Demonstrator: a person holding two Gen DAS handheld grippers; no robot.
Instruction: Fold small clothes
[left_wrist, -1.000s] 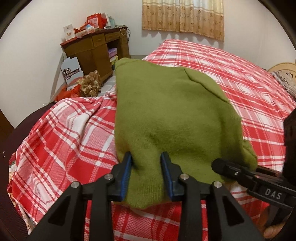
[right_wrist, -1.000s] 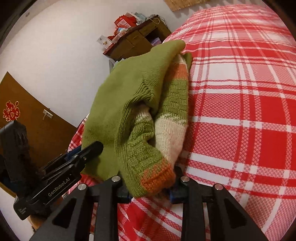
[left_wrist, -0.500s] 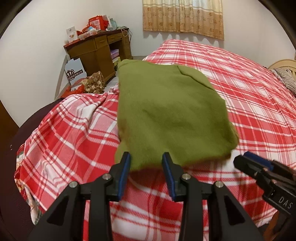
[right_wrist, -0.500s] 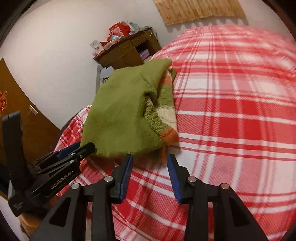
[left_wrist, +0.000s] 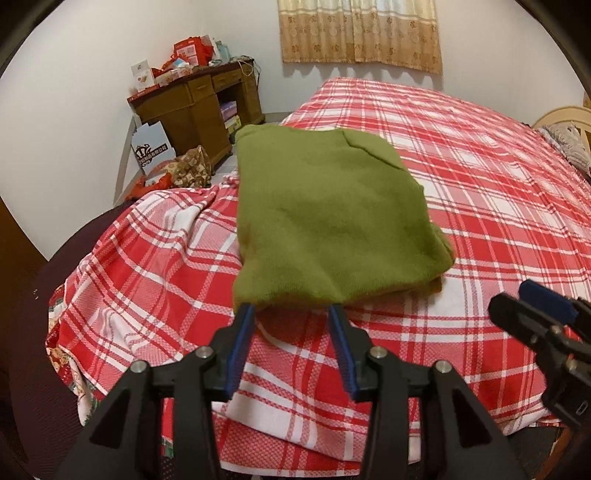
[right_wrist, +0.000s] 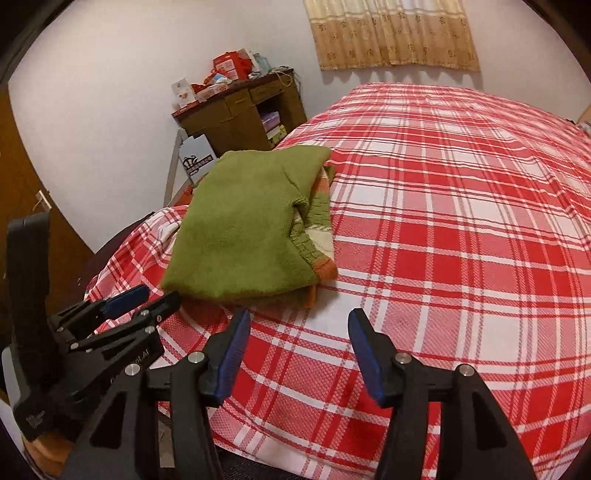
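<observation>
A folded green knit sweater (left_wrist: 325, 214) lies flat on the red plaid bed sheet (left_wrist: 480, 192). Its striped cream and orange inside shows along the right edge (right_wrist: 321, 236). My left gripper (left_wrist: 290, 314) hovers just short of the sweater's near hem, jaws opening, with nothing between the blue pads. In the right wrist view that gripper (right_wrist: 147, 299) sits at the lower left. My right gripper (right_wrist: 298, 317) is over bare sheet a little in front of the sweater's near right corner, jaws opening and empty. It also shows at the right edge of the left wrist view (left_wrist: 532, 317).
A wooden desk (left_wrist: 199, 107) piled with boxes stands past the bed's far left corner, with a printed cardboard box (left_wrist: 151, 147) and a patterned bundle (left_wrist: 192, 170) on the floor. A curtain (left_wrist: 358, 33) hangs on the far wall. The sheet drops off the bed's near left edge (left_wrist: 85, 314).
Both grippers let go of the sweater's near edge and drew back toward me and upward. Their jaws widened. The sweater dropped flat onto the sheet.
</observation>
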